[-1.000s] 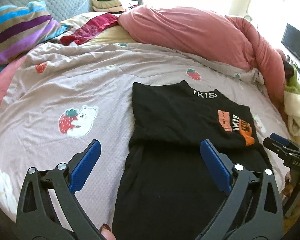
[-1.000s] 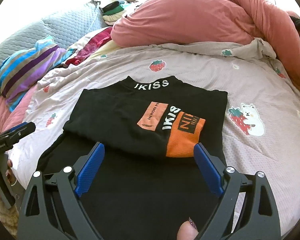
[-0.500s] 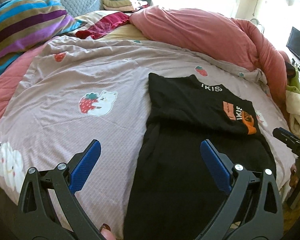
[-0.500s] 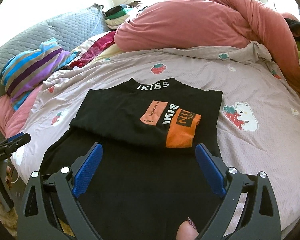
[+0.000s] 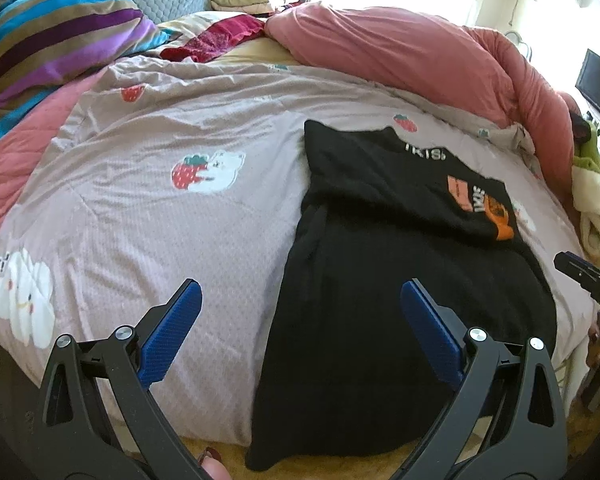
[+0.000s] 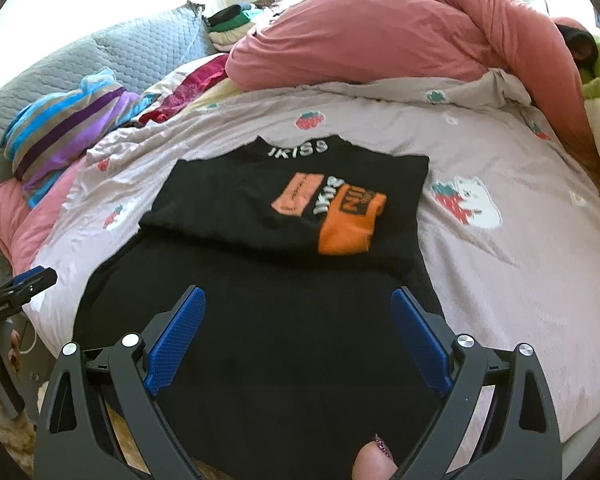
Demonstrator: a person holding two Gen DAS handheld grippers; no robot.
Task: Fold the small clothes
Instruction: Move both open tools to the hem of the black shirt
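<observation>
Black cotton T-shirt (image 6: pixel 260 320), sleeves folded in, lies on the strawberry-print quilt (image 5: pixel 140 220); left gripper (image 5: pixel 300 320) and right gripper (image 6: pixel 298 320) hover wide, empty. Next: pinch hem, fold toward collar.

The shirt (image 6: pixel 284 264) lies flat on the bed (image 6: pixel 500 280), its top part folded down over the lower part, whose hem hangs over the near edge. Behind it a duvet (image 6: pixel 400 40) is bunched across the bed. To the left rear lies a striped blanket (image 6: pixel 68 128) against a pillow (image 6: pixel 112 52), with a stack of clothes (image 6: pixel 232 24) further behind.
</observation>
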